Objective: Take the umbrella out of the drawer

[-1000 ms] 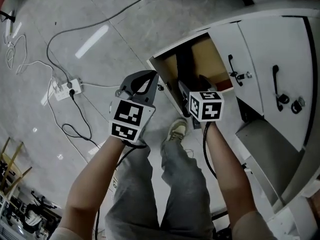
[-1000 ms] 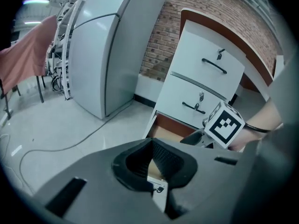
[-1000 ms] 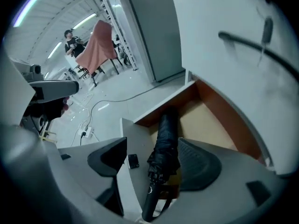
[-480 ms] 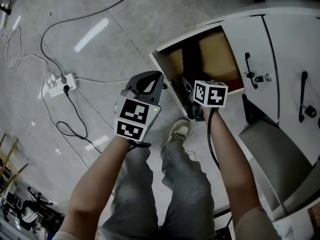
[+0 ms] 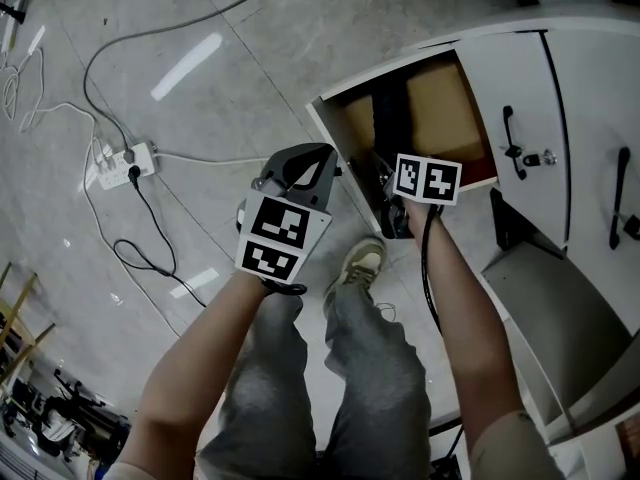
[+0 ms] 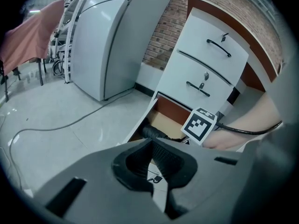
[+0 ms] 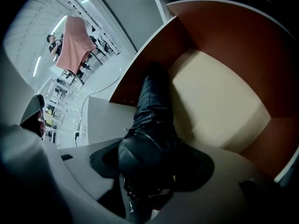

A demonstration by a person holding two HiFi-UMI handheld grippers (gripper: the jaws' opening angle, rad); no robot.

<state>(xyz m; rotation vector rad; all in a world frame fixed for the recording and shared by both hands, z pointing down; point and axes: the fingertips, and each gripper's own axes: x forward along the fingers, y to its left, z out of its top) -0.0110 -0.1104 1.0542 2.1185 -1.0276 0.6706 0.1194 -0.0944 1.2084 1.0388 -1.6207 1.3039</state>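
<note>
- at the right gripper (image 7: pixel 149 136): straddles the near end of the black folded umbrella (image 7: pixel 152 111) with jaws apart; has just been closing them in on it; shows no sure press of the pads on it
- at the left gripper (image 6: pixel 152 141): meets tip to tip, jaws together, with nothing between them
- of the umbrella: lies lengthwise in the open bottom drawer (image 5: pixel 445 103), close beside the side wall nearest the left gripper; rests on the pale tan drawer floor; runs from the right gripper toward the drawer's back
- in the head view: points steeply down into the drawer with the right gripper, its marker cube (image 5: pixel 428 178) over the drawer's front end; hovers with the left gripper just outside the drawer's side wall, apart from the umbrella
- above the open drawer: stacks two closed white drawers, each with a dark handle (image 6: pixel 198 88)
- below the grippers: plants a pale shoe (image 5: pixel 358 263) on the grey tiled floor (image 5: pixel 230 78)
- well off to the side of the left gripper: sets a white power strip (image 5: pixel 125 160) on that floor
</note>
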